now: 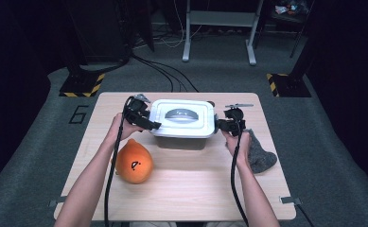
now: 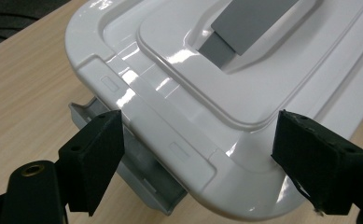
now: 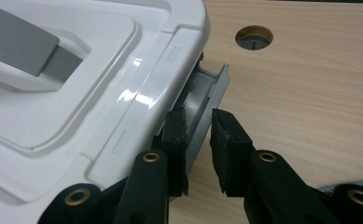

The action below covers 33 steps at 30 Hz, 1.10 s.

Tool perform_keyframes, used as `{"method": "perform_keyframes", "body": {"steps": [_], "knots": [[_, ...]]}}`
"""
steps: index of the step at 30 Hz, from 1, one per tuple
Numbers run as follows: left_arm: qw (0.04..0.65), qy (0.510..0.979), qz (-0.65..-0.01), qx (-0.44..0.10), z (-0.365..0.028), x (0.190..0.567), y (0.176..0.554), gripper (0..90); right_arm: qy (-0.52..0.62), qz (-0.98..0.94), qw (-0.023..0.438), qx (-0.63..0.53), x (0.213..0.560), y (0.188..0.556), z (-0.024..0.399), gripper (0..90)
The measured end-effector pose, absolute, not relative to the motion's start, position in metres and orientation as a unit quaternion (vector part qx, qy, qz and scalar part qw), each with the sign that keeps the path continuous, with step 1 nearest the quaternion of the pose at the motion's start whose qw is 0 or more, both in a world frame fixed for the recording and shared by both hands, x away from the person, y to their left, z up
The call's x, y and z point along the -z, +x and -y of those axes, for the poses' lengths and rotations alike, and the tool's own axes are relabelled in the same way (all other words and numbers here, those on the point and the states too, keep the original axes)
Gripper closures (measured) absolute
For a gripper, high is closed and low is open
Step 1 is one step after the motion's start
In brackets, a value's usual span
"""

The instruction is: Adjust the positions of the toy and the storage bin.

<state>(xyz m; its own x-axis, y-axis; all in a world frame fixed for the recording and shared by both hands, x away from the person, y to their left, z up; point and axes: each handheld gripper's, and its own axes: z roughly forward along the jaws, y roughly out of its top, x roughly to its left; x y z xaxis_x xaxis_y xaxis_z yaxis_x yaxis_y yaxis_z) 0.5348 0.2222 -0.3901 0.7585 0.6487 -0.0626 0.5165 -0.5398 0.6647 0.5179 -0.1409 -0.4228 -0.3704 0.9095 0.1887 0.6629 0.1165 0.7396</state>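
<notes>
The right gripper [image 3: 198, 149] has its two black padded jaws drawn nearly together on the grey plastic latch flap [image 3: 207, 100] that hangs off the box's right end; the left pad [image 3: 174, 140] lies against the flap's inner face, the other sits just outside it, and whether that one presses I cannot tell. The left gripper [image 2: 198, 158] stands wide open, its pads [image 2: 95, 158] spread to either side of the near corner of the glossy white plastic lid [image 2: 179, 98], holding nothing; a second grey latch flap [image 2: 137, 177] hangs below the lid edge between them.

In the high view the white rectangular storage box with a grey handle in its lid [image 1: 184, 119] sits on the light wooden table [image 1: 186, 189], a little toward 12 o'clock from the table's middle. The left gripper [image 1: 149, 124] is at the box's 9 o'clock end, the right gripper [image 1: 221, 125] at its 3 o'clock end, each held by a hand with a black cable trailing toward 6 o'clock.

A round orange soft toy with a small black mark [image 1: 133, 162] lies at about 7 o'clock from the box, just beside the left forearm. A dark grey felted cloth [image 1: 261, 153] lies at 4 o'clock from the box, beside the right hand. A round cable hole [image 3: 254, 37] is cut in the tabletop beyond the right latch.
</notes>
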Motion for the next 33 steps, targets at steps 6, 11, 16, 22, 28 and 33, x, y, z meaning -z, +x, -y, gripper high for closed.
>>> {"method": "perform_keyframes", "body": {"steps": [6,11,16,22,28,33], "knots": [[0.349,0.872,-0.33,-0.091,-0.222,0.389,0.532,20.2,0.54,-0.726,0.156,-0.396,0.424,0.53,0.144,71.3],[0.351,0.872,-0.328,-0.089,-0.22,0.389,0.531,22.8,0.537,-0.725,0.171,-0.397,0.421,0.54,0.145,72.3],[0.35,0.873,-0.328,-0.091,-0.22,0.389,0.532,23.5,0.527,-0.733,0.176,-0.392,0.421,0.549,0.142,76.5],[0.348,0.873,-0.329,-0.093,-0.22,0.39,0.533,25.1,0.524,-0.735,0.176,-0.394,0.423,0.552,0.141,80.0],[0.345,0.873,-0.331,-0.096,-0.217,0.391,0.533,25.7,0.539,-0.727,0.171,-0.389,0.422,0.546,0.144,80.3],[0.349,0.873,-0.326,-0.099,-0.215,0.391,0.53,25.5,0.548,-0.722,0.172,-0.385,0.422,0.534,0.147,80.1]]}}
